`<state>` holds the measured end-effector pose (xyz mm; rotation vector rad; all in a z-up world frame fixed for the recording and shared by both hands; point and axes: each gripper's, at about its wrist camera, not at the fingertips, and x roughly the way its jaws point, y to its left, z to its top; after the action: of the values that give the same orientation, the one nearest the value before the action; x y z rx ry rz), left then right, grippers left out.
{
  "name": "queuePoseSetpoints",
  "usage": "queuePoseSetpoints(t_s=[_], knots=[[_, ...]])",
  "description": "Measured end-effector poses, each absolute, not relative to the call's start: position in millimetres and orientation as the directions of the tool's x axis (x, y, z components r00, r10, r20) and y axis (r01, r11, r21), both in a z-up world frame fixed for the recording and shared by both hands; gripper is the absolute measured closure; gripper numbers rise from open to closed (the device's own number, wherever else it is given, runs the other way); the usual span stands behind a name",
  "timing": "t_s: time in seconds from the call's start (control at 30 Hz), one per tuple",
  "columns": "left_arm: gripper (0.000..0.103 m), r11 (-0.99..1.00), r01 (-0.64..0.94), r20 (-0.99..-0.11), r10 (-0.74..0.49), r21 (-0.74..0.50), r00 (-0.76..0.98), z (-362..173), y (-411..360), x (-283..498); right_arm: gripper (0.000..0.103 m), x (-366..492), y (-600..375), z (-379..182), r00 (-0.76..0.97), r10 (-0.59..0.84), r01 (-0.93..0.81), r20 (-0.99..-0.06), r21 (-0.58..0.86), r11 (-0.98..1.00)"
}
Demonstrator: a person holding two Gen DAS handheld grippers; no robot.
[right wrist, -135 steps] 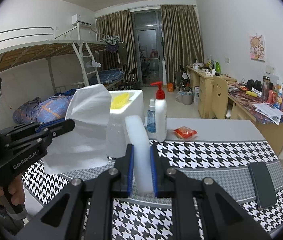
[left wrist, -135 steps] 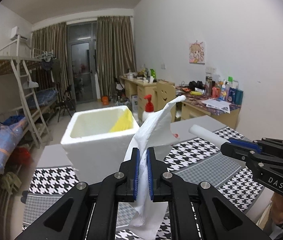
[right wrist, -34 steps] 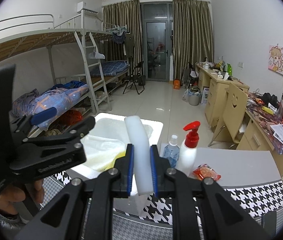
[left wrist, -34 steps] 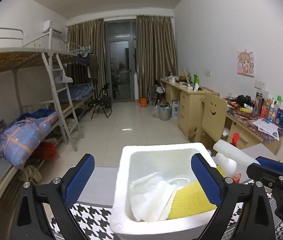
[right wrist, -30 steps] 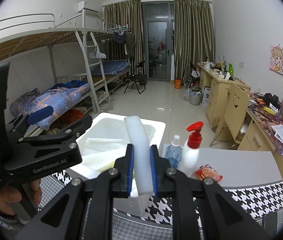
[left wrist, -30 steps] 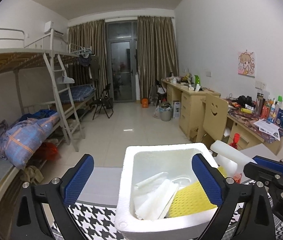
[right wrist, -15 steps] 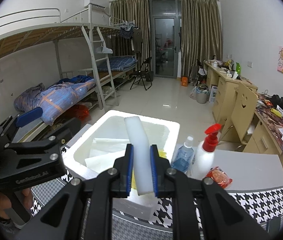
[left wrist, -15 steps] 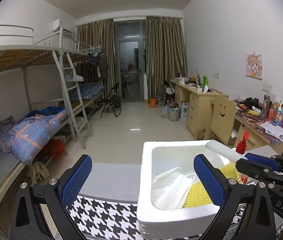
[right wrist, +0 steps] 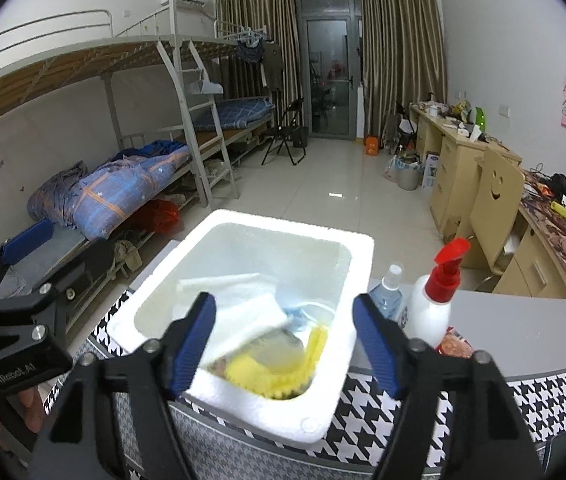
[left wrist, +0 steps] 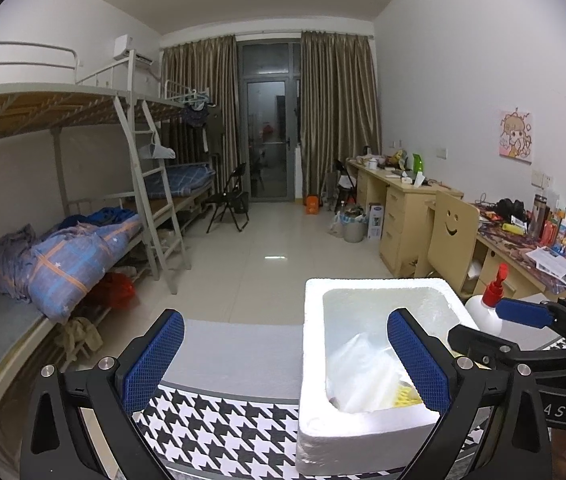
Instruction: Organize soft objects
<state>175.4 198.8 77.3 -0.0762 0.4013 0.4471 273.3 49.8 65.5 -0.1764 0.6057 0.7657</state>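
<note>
Only two bits of lettering were legible. The left gripper, seen from the right wrist camera, had "GenRobot.AI" printed in white on its black body. The right gripper, seen from the left wrist, showed just "AS". Everything else was too small to read.

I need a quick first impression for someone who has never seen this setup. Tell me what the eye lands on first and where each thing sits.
The white foam box stands open at the table's near edge, with white cloth and a yellow sponge inside. The right gripper hangs over it; its jaws have just been opening and nothing is between them. To the right of the box stands a red-capped pump bottle; the left gripper is open beside the box.
</note>
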Motion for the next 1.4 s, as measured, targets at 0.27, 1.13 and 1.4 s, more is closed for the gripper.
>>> queuePoseSetpoints(t_s=[0.27, 1.13, 1.4], knots=[[0.001, 0.908, -0.419, -0.392, 0.39, 0.012, 0.833, 78, 193, 172, 0.026, 264, 43, 73, 0.584, 0.599, -0.694, -0.547, 0.045, 0.718], [0.001, 0.922, -0.388, -0.358, 0.362, -0.001, 0.861, 91, 163, 126, 0.013, 217, -2, 90, 0.638, 0.61, -0.665, -0.47, 0.064, 0.744], [0.001, 0.926, -0.378, -0.343, 0.356, 0.006, 0.869, 94, 148, 109, 0.012, 191, -19, 96, 0.666, 0.6, -0.663, -0.443, 0.018, 0.749]])
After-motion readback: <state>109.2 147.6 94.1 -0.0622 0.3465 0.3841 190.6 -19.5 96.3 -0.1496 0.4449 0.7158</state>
